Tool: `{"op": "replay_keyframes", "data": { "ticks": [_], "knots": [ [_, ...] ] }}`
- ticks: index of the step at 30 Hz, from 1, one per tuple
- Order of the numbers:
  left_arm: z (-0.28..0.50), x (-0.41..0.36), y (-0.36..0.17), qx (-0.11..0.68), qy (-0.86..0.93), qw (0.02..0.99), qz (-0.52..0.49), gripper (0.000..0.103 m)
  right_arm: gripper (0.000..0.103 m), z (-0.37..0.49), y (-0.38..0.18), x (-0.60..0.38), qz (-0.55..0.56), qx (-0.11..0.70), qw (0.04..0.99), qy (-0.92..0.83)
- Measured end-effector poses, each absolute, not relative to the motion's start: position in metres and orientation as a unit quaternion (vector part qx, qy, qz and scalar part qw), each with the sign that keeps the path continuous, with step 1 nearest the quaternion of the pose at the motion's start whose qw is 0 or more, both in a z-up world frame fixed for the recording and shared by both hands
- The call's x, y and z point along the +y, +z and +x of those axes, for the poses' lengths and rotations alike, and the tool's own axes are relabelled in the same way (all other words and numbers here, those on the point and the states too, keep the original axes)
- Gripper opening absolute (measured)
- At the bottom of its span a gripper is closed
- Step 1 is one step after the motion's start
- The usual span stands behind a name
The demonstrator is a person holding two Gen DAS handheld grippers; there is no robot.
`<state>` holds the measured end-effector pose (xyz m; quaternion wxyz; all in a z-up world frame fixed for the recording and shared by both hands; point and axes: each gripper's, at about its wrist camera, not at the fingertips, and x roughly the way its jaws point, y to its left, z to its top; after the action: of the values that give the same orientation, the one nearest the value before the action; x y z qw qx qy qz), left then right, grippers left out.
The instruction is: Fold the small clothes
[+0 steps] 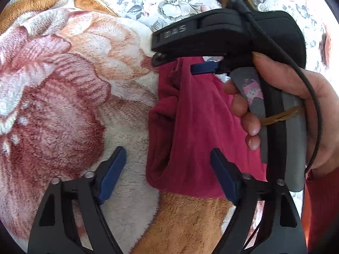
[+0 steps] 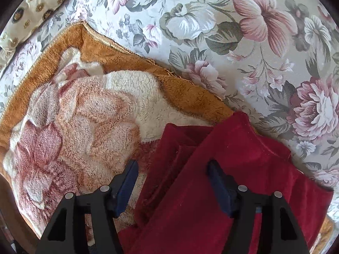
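Note:
A small dark red velvet garment (image 1: 197, 127) lies folded lengthwise on a fluffy flower-patterned blanket (image 1: 70, 97). My left gripper (image 1: 167, 154) is open just above the garment's near left edge, holding nothing. The right gripper (image 1: 180, 63), held in a hand, hovers over the garment's far end; one blue pad shows there. In the right wrist view my right gripper (image 2: 172, 169) is open above the garment (image 2: 211, 190), holding nothing; its left finger is over the blanket (image 2: 84, 116) and its right finger is over the red cloth.
The blanket has an orange-brown border (image 2: 131, 59) and lies on a flower-print bedspread (image 2: 233, 42). A cream patterned pillow (image 2: 36, 6) sits at the far left. The person's hand (image 1: 286, 97) and red sleeve (image 1: 320, 207) are at the right.

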<state>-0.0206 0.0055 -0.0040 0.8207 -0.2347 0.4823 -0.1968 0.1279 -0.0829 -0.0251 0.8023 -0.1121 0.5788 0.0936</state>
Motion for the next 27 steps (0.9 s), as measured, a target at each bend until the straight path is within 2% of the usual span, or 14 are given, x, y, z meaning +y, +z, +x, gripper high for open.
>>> {"op": "replay_keyframes", "data": {
  "ticks": [4, 6, 8, 9, 10, 11, 12, 13, 14, 19, 27],
  "knots": [
    [-0.017, 0.001, -0.004, 0.477, -0.200, 0.821, -0.241, 0.094, 0.069, 0.129, -0.035, -0.073, -0.161, 0.578, 0.796, 0.075],
    [-0.018, 0.000, -0.004, 0.469, -0.201, 0.827, -0.237, 0.094, 0.067, 0.125, -0.036, -0.069, -0.181, 0.568, 0.800, 0.072],
    [-0.020, -0.001, -0.006, 0.455, -0.209, 0.831, -0.242, 0.093, 0.049, 0.118, -0.034, -0.074, -0.188, 0.551, 0.810, 0.066],
    [-0.021, 0.000, -0.006, 0.450, -0.215, 0.831, -0.246, 0.077, 0.045, 0.115, -0.031, -0.078, -0.182, 0.545, 0.815, 0.076],
    [-0.021, 0.000, -0.008, 0.451, -0.228, 0.825, -0.253, 0.045, 0.036, 0.111, -0.027, -0.082, -0.173, 0.539, 0.820, 0.084],
    [-0.018, -0.003, -0.011, 0.466, -0.244, 0.809, -0.262, 0.038, 0.027, 0.107, -0.021, -0.089, -0.160, 0.531, 0.827, 0.094],
    [-0.018, -0.003, -0.012, 0.466, -0.245, 0.807, -0.267, 0.037, 0.024, 0.103, -0.015, -0.095, -0.148, 0.526, 0.832, 0.100],
    [-0.021, -0.002, -0.009, 0.457, -0.244, 0.813, -0.266, 0.026, 0.022, 0.100, -0.008, -0.102, -0.137, 0.520, 0.836, 0.105],
    [-0.023, -0.003, -0.006, 0.454, -0.247, 0.815, -0.263, 0.023, 0.021, 0.096, 0.001, -0.110, -0.126, 0.512, 0.843, 0.110],
    [-0.053, -0.019, 0.039, 0.406, -0.275, 0.845, -0.212, 0.022, 0.019, 0.070, 0.054, -0.158, -0.076, 0.468, 0.871, 0.130],
    [-0.091, -0.114, 0.095, 0.375, -0.369, 0.842, -0.120, 0.022, 0.017, 0.017, 0.117, -0.254, -0.041, 0.423, 0.900, 0.097]
  ]
}}
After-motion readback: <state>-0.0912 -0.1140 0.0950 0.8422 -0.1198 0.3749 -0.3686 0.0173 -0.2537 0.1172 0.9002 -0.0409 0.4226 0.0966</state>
